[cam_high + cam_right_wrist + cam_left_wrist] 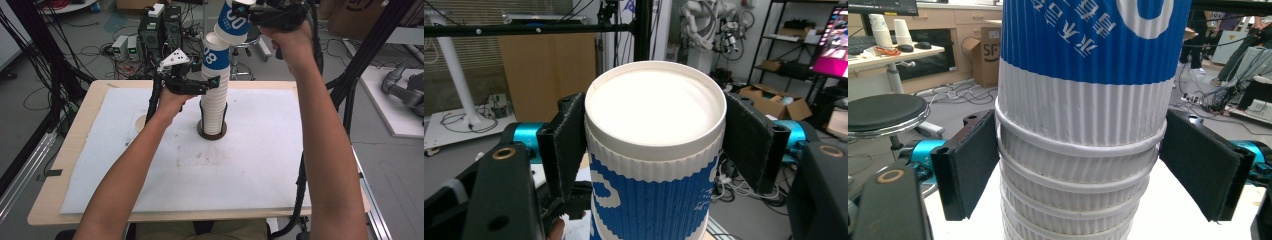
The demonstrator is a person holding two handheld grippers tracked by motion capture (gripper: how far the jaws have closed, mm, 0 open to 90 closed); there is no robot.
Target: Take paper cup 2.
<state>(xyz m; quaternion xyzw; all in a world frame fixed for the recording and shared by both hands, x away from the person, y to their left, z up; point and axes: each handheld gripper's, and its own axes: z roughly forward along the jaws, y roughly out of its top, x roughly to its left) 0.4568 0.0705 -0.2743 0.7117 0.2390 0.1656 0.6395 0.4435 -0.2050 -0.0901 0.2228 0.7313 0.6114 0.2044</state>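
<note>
A tall stack of white ribbed paper cups (215,107) stands upright in a dark ring base (212,134) at the back middle of the table. Its top cup (216,56) has a blue band. My left gripper (212,82) reaches in from the left, and its pads (973,167) press both sides of the stack (1078,150) just under that top cup. Above it, tilted and apart from the stack, hangs another blue and white cup (232,22). My right gripper (245,7) is shut on this cup just below the rim (654,105), pads (569,145) on both sides.
A white mat (200,175) covers the wooden table (90,100). A pale round disc (140,122) lies beside the left forearm. Beyond the far edge are electronics boxes (155,30), floor cables and a stool (245,50). Black frame bars (360,65) rise at the right.
</note>
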